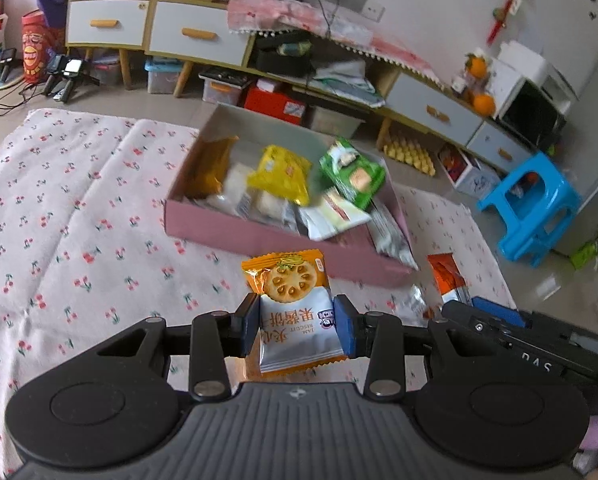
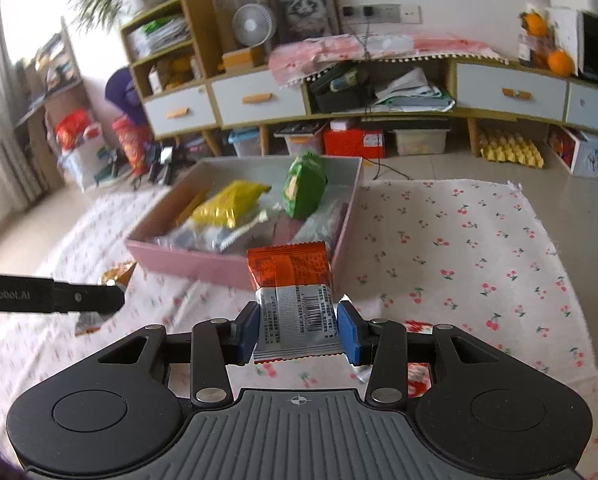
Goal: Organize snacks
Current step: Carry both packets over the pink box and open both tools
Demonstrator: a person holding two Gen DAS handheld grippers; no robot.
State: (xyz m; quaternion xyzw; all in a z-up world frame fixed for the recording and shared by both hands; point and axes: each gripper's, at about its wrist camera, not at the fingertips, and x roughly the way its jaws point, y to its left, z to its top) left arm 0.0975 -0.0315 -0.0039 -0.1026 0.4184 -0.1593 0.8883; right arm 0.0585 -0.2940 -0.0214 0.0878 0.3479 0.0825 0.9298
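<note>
The left gripper (image 1: 297, 330) holds one jam-biscuit packet (image 1: 291, 308) between its fingers; the right gripper (image 2: 299, 330) holds one orange-and-silver packet (image 2: 293, 300). One pink box (image 1: 267, 240) carries one yellow bag (image 1: 281, 174) and one green bag (image 1: 353, 174).

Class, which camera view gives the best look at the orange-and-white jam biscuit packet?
The left wrist view: the orange-and-white jam biscuit packet sits centred, clamped in the left tool, its biscuit picture and lettering clear. The right wrist view shows only blurred orange and silver bits behind a black tool arm.

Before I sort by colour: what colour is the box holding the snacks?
Pink outside, pale inside: the box, clearest in the right wrist view.
</note>
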